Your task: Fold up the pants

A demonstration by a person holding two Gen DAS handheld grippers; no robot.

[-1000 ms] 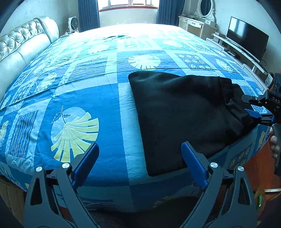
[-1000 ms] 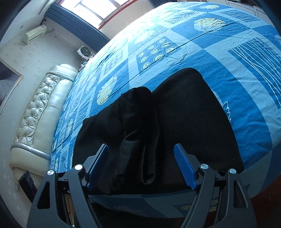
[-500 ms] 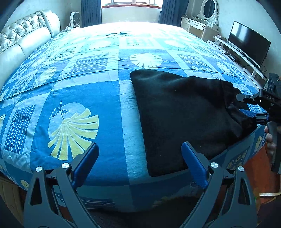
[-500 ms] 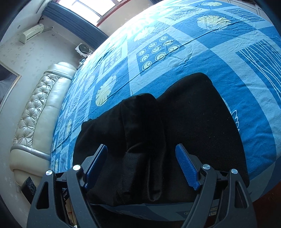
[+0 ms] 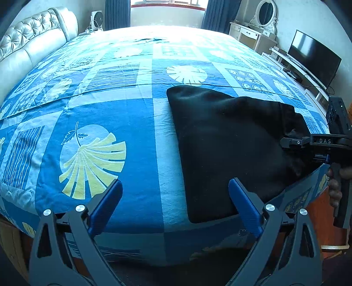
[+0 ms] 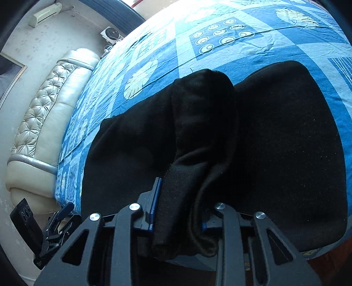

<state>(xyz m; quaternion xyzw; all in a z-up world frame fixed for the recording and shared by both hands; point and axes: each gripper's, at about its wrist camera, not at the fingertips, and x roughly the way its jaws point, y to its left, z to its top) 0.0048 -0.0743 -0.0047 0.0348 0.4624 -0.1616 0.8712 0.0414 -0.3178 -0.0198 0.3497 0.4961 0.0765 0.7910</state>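
Observation:
Black pants lie folded on the blue patterned bed, near its front right corner. In the right wrist view the pants fill the middle, with a bunched fold of fabric rising towards me. My right gripper is shut on that bunched fold at the near edge; it also shows in the left wrist view at the pants' right end. My left gripper is open and empty, at the bed's front edge just left of the pants' near corner.
A tufted cream headboard runs along the left. A TV on a low stand and a white dresser with a mirror stand at the right. A window with dark curtains is at the far end.
My right gripper has closed from wide open onto the bunched pants fabric. My left gripper stays open and has shifted only slightly.

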